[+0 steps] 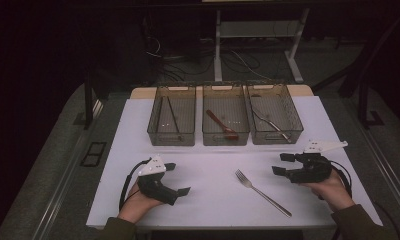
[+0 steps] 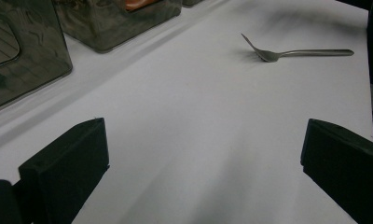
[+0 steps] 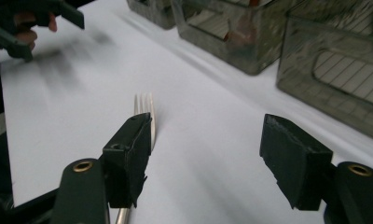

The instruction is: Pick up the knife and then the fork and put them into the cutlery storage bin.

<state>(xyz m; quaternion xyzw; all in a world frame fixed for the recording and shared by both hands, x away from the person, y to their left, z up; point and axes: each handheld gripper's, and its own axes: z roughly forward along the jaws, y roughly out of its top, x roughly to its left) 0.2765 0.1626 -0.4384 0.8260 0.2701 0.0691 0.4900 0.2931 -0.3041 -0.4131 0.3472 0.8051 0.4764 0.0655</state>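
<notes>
Fork (image 1: pixel 262 189) flat on the white table (image 1: pixel 208 200), between left gripper (image 1: pixel 177 178) and right gripper (image 1: pixel 282 164), both wide open, nothing held.

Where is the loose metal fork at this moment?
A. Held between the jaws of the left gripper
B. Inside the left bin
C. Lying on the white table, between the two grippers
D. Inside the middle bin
C. The fork lies flat on the white table, in front of the bins; the left gripper and the right gripper are both open and hold nothing.
</notes>
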